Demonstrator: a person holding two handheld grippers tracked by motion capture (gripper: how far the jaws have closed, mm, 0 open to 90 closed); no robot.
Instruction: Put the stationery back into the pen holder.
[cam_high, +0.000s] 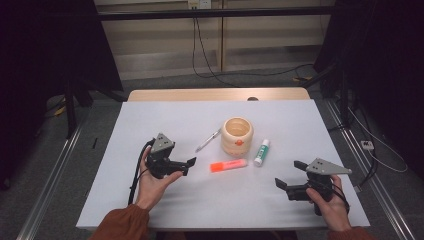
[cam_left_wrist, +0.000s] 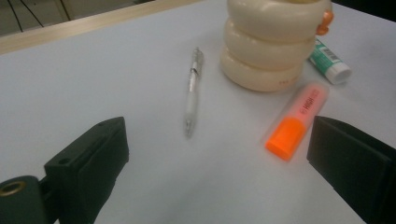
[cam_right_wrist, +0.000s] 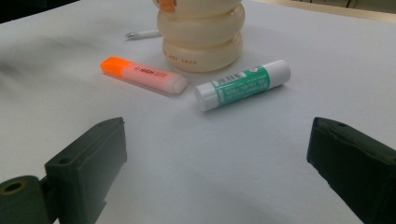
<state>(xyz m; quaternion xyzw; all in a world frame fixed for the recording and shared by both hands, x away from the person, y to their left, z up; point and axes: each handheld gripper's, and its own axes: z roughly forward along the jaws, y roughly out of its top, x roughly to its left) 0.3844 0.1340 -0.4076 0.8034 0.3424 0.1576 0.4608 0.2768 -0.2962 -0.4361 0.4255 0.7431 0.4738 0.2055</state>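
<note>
A cream ringed pen holder (cam_high: 237, 136) stands upright mid-table, and no contents are visible in it. A clear pen (cam_high: 208, 141) lies to its left, an orange highlighter (cam_high: 228, 165) in front of it, and a green-and-white glue stick (cam_high: 261, 152) to its right. My left gripper (cam_high: 188, 166) is open, low over the table, left of the highlighter. In the left gripper view the pen (cam_left_wrist: 193, 88) and highlighter (cam_left_wrist: 296, 120) lie ahead of the jaws. My right gripper (cam_high: 290, 174) is open at front right, and the glue stick (cam_right_wrist: 243, 84) lies ahead of its jaws.
The white table (cam_high: 150, 120) ends in a wooden strip (cam_high: 215, 94) at the far side. Dark stands and cables occupy the floor beyond. The holder (cam_left_wrist: 268, 42) has an orange detail on its side.
</note>
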